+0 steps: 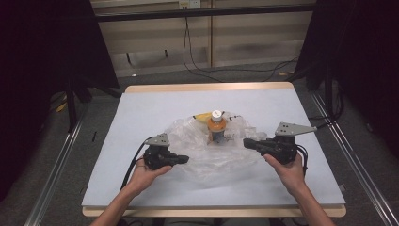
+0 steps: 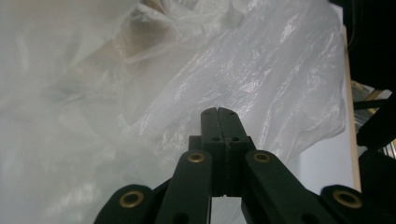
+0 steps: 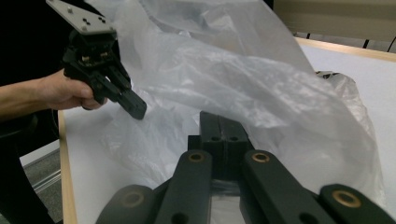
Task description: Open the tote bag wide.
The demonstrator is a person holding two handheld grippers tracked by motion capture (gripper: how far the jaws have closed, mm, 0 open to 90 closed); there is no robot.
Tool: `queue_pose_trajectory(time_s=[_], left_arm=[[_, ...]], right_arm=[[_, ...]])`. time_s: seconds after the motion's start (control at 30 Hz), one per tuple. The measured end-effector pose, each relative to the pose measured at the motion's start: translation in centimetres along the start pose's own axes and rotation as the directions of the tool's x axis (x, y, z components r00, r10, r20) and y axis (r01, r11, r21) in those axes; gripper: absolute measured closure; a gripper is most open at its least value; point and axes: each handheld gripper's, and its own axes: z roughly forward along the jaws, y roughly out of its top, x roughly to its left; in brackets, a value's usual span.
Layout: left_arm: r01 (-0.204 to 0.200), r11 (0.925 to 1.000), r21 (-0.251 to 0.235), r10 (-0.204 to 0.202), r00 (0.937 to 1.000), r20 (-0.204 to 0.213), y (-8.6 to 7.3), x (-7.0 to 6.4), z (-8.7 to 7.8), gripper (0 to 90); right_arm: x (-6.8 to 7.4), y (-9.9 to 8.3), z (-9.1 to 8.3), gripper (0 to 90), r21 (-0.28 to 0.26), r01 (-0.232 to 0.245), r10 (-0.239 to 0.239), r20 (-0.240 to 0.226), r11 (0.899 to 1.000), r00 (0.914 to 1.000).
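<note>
Pinching the clear bag (image 1: pixel 207 157), the left gripper (image 1: pixel 184 159) and right gripper (image 1: pixel 247 142) are each closing tight on its edges; the orange bottle (image 1: pixel 217 127) between them is standing inside, nothing taken out yet.

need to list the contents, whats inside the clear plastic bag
In the clear plastic bag, the high view shows an orange bottle with a white cap standing upright and something yellow just behind it, perhaps a banana. Crumpled film blurs anything lower down.

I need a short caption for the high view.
Two grippers, left and right, flank a clear bag around an orange bottle.
</note>
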Motion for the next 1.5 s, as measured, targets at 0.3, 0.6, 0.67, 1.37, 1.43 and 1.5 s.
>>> queue_pose_trajectory(time_s=[0.3,0.6,0.67,1.37,1.43,1.5], left_arm=[[-0.010,0.9999,-0.010,0.010,0.9998,0.018,0.7,-0.6,0.3,90.0],[-0.081,0.9865,-0.142,0.079,0.9966,-0.025,5.6,-1.0,-2.7,90.0],[-0.077,0.9864,-0.145,0.074,0.9969,-0.028,6.8,-0.4,-2.4,90.0],[0.053,0.9881,0.145,-0.043,0.9964,-0.074,5.4,5.2,7.5,90.0],[0.054,0.9875,0.148,-0.043,0.9964,-0.073,5.3,5.2,7.7,90.0],[0.047,0.9869,0.154,-0.035,0.9961,-0.081,5.2,5.1,8.0,90.0]], right_arm=[[0.1,1.5,1.0,90.0,-0.046,-0.011,0.010,-0.017,0.999,0.9998],[0.1,4.4,2.5,90.0,-0.048,0.010,-0.010,0.004,0.999,0.9999],[-0.2,4.5,3.2,90.0,-0.015,0.015,-0.015,0.017,1.000,0.9997],[-6.1,-2.6,8.5,90.0,0.185,-0.133,0.111,0.125,0.974,0.9859],[-7.0,-2.7,8.7,90.0,0.187,-0.161,0.126,0.188,0.969,0.9742],[-7.8,-2.6,9.0,90.0,0.190,-0.170,0.131,0.203,0.967,0.9705]])
